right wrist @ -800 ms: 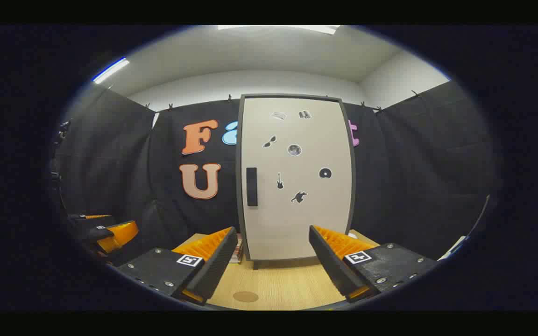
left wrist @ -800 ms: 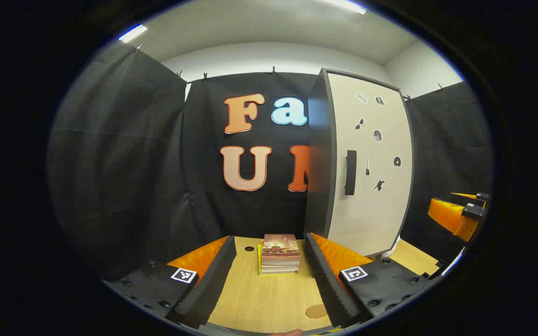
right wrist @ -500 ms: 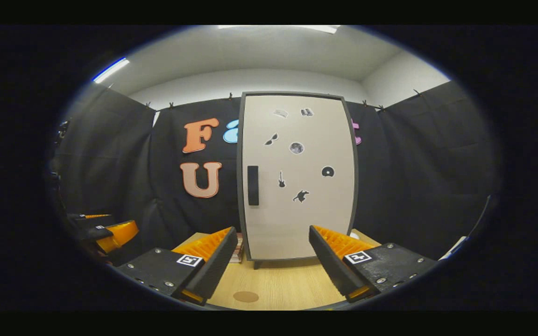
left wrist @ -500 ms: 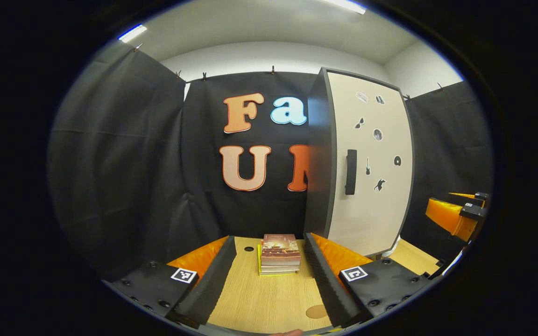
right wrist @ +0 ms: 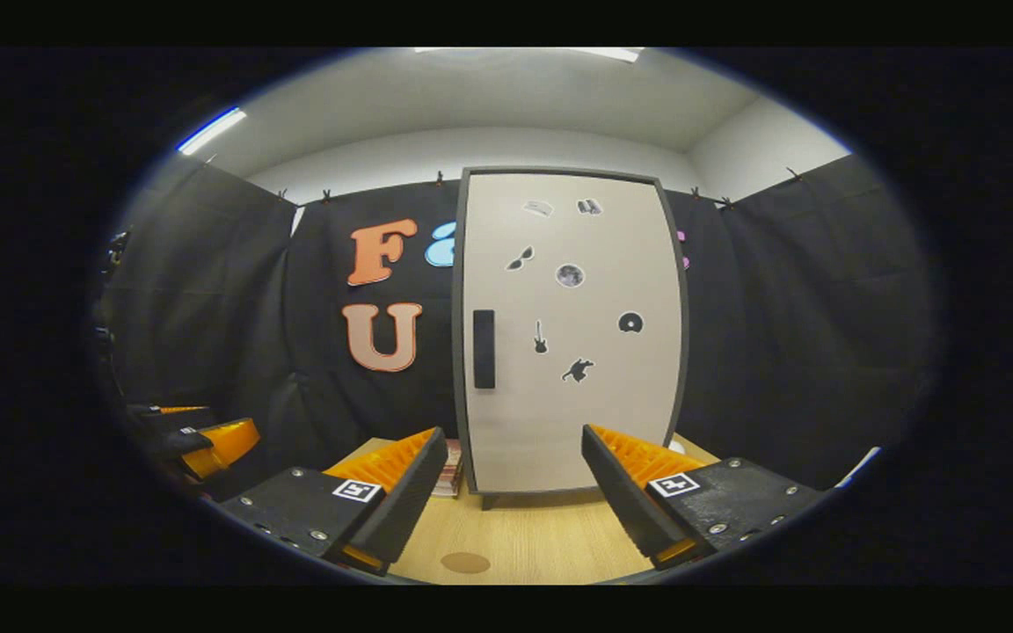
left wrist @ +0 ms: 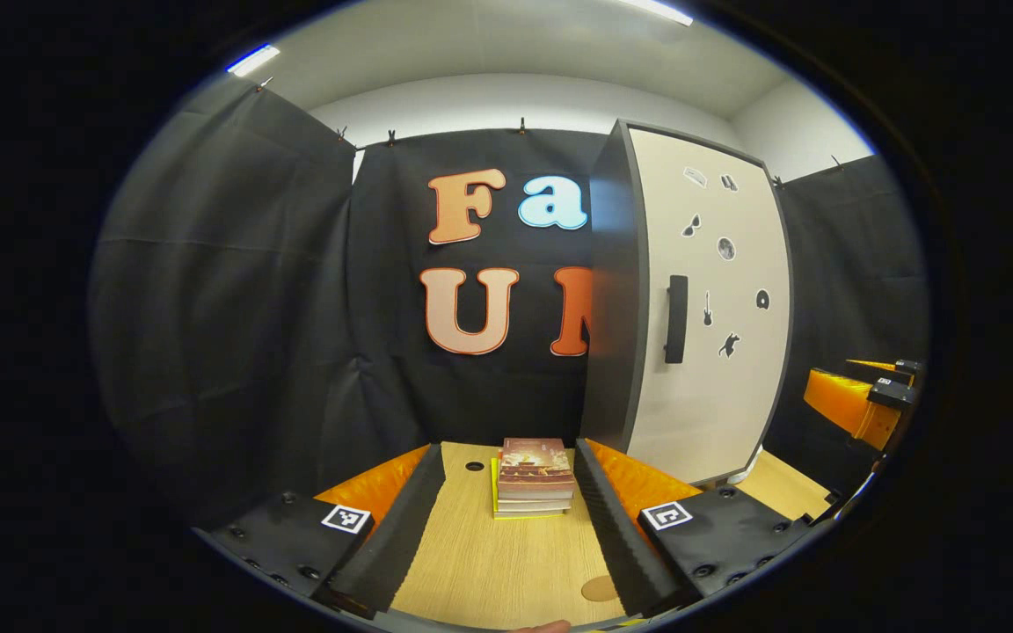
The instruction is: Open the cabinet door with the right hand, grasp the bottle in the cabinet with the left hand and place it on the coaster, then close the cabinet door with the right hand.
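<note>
The right gripper (right wrist: 511, 492) was held with its fingers spread wide and nothing between them, above the light wooden tabletop (right wrist: 550, 536). Straight ahead stood the tall cabinet with a pale door framed in dark grey (right wrist: 572, 334), shut, its black vertical handle (right wrist: 484, 349) near the left edge and small dark stickers scattered over the panel. The bottle could not be seen behind the shut door. A round brown coaster (right wrist: 464, 562) lay flat on the tabletop below the fingers. The left gripper (left wrist: 506, 527) was likewise parted and empty, a stack of books (left wrist: 535, 477) lying framed between its fingers, apart from them.
</note>
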Tool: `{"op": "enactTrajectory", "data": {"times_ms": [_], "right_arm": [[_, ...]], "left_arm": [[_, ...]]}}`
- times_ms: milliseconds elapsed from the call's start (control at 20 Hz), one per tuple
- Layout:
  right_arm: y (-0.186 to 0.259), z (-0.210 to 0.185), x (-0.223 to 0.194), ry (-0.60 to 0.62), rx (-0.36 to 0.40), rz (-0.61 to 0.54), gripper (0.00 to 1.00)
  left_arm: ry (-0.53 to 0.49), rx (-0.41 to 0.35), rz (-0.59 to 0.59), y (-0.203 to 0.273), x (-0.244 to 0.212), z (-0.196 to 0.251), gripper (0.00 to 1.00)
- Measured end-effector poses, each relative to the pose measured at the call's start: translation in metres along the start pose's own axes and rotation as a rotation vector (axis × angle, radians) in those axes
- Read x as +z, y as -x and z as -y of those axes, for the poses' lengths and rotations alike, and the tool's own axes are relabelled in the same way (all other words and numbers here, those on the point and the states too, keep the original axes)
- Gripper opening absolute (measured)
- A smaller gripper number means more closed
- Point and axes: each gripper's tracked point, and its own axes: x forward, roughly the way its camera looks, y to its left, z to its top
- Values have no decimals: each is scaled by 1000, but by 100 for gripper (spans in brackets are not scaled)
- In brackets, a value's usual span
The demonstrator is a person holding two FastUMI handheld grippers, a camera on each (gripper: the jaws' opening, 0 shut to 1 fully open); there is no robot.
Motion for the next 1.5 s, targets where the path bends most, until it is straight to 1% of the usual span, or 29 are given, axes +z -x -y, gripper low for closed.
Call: {"op": "enactTrajectory", "data": {"times_ms": [350, 500, 650, 700, 750, 1050, 1300, 1350, 1400, 1450, 1500], "right_arm": [[-27, -7, 1, -10, 11, -2, 95], [-49, -12, 8, -6, 21, 7, 95], [-81, -18, 18, 13, 28, 23, 95], [-93, -20, 22, 22, 30, 27, 100], [-105, -24, 27, 28, 33, 36, 95], [-180, -42, 44, 48, 51, 57, 95], [-237, -47, 36, 35, 35, 40, 94], [-246, -46, 31, 29, 28, 33, 87], [-253, -45, 28, 23, 21, 31, 92], [-261, -44, 26, 16, 11, 32, 92], [-267, -43, 26, 10, 4, 30, 89]], "left_arm": [[11, 11, -14, -14, -6, -10, 96], [4, 14, -16, -19, -10, -14, 96], [2, 21, -26, -28, -15, -21, 96], [3, 24, -30, -32, -17, -24, 96], [4, 28, -34, -35, -19, -28, 96], [19, 76, -66, -57, -35, -60, 96], [28, 127, -102, -75, -49, -92, 96], [27, 139, -110, -78, -52, -99, 96], [26, 149, -116, -81, -54, -107, 96], [25, 160, -123, -83, -56, -114, 96], [25, 170, -129, -85, -59, -120, 96]]}}
